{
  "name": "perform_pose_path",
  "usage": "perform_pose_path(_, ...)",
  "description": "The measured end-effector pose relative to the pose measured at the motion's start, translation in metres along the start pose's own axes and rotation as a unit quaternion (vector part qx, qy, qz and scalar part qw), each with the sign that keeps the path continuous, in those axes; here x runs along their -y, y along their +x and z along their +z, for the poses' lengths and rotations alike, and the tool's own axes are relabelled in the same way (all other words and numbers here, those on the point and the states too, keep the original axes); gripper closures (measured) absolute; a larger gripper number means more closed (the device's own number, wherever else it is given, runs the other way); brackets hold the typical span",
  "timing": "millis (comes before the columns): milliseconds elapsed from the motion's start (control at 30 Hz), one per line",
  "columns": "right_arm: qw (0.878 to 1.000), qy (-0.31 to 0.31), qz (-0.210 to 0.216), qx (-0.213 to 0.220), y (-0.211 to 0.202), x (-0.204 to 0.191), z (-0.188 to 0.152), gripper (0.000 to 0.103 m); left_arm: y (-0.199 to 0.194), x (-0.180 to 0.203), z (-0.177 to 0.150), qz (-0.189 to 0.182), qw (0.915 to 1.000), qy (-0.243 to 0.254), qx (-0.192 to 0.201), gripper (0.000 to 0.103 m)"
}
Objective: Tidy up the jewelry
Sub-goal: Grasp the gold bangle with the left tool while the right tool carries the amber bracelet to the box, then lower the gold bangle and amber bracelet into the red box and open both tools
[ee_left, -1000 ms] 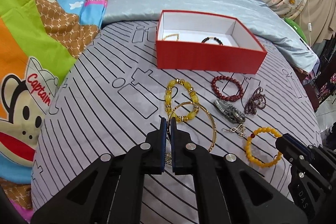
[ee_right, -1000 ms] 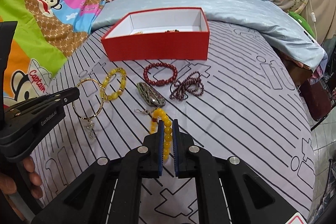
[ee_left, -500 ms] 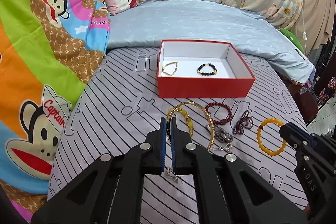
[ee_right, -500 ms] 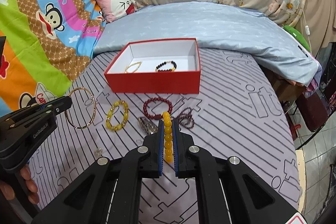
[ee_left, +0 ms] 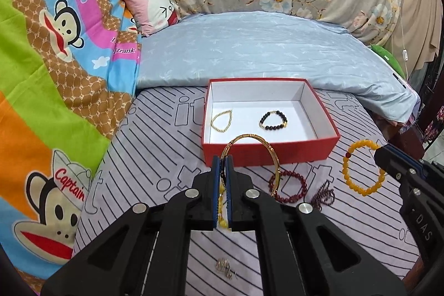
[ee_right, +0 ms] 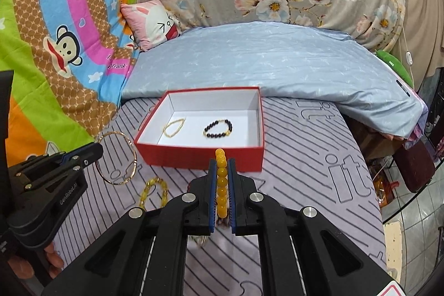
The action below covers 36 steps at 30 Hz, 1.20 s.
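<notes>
My left gripper [ee_left: 222,160] is shut on a thin gold bangle [ee_left: 273,154] and holds it in the air just in front of the red box [ee_left: 266,154]. It also shows in the right wrist view [ee_right: 133,154]. My right gripper [ee_right: 222,162] is shut on an orange bead bracelet [ee_right: 221,179], lifted near the box's [ee_right: 199,154] front wall; the bracelet also shows in the left wrist view [ee_left: 347,174]. A small gold chain bracelet [ee_left: 220,121] and a black bead bracelet [ee_left: 273,119] lie inside the box.
On the striped sheet lie a dark red bead bracelet [ee_left: 294,186], a purple bead strand [ee_left: 323,194], a yellow bead bracelet [ee_right: 155,189] and a small silver chain [ee_left: 224,267]. A blue quilt [ee_left: 263,52] lies behind the box. The bed edge drops off at the right.
Both grippers have risen and moved toward the box, lifting the gold bangle and the orange bracelet off the sheet. The silver chain stayed on the sheet.
</notes>
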State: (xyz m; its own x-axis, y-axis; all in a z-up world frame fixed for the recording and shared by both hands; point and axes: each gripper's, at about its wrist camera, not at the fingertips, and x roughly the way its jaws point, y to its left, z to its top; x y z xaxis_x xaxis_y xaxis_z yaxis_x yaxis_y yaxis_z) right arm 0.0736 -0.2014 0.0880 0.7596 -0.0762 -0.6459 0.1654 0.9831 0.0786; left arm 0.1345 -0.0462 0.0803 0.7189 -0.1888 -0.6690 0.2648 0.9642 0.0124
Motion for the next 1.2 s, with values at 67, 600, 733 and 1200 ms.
perform_pose_path(67,1.0,0.001,0.0,0.004,0.008,0.002,0.011,0.096,0.007,0.0,0.007,0.001,1.0,0.0,0.001,0.099)
perform_pose_path(600,0.999,0.016,0.024,-0.035,0.107,0.002,0.05,0.096,0.095,0.004,0.054,-0.004,0.9997,-0.009,-0.024,0.099)
perform_pose_path(733,0.998,0.013,0.025,-0.05,0.129,0.001,0.049,0.096,0.117,0.002,0.053,0.0,0.9992,-0.013,-0.039,0.099)
perform_pose_path(1200,0.997,0.013,0.022,-0.075,0.163,0.004,0.039,0.095,0.158,0.006,0.043,0.017,0.9975,-0.009,-0.069,0.097)
